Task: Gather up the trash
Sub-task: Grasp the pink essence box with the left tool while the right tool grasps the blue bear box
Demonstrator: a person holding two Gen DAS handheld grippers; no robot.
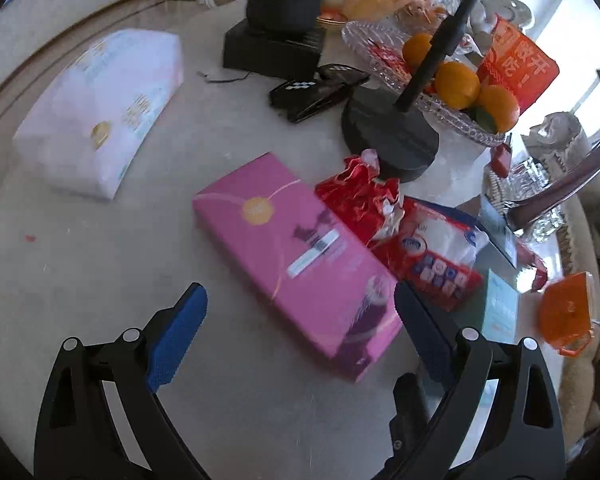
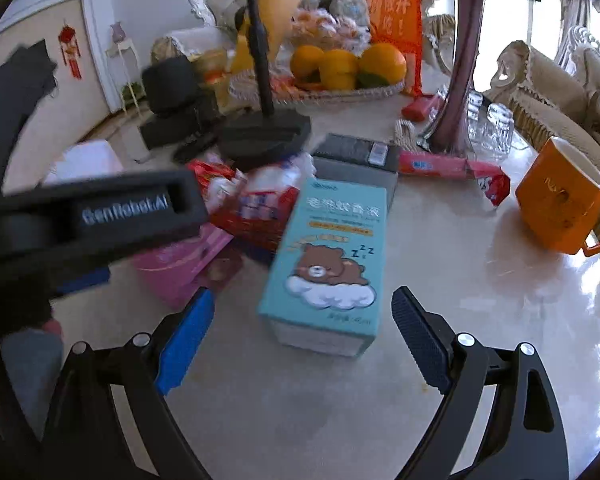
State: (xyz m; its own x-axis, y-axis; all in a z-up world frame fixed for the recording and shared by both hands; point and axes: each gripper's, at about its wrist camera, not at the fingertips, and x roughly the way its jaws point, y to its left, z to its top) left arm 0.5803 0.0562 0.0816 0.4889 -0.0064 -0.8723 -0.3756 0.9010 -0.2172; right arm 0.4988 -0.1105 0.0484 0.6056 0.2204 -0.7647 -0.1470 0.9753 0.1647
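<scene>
My left gripper (image 1: 300, 320) is open and empty, with the near end of a pink box (image 1: 296, 248) between its fingertips. Behind the box lie a crumpled red wrapper (image 1: 356, 196) and a red, white and blue packet (image 1: 440, 256). My right gripper (image 2: 304, 320) is open and empty, just in front of a teal box with a sleeping bear (image 2: 328, 264). The pink box (image 2: 184, 268), the red wrapper (image 2: 208, 176) and the packet (image 2: 260, 208) also show left of the teal box. The left gripper's black body (image 2: 100, 216) crosses the left of the right wrist view.
On the marble table (image 1: 80, 280): a white tissue pack (image 1: 100, 112), a black stand base with pole (image 1: 388, 136), a glass fruit bowl with oranges (image 1: 456, 84), black remotes (image 1: 316, 88), an orange mug (image 2: 560, 204), a pink snack box (image 2: 452, 168), a grey box (image 2: 356, 156), a vase (image 2: 460, 80).
</scene>
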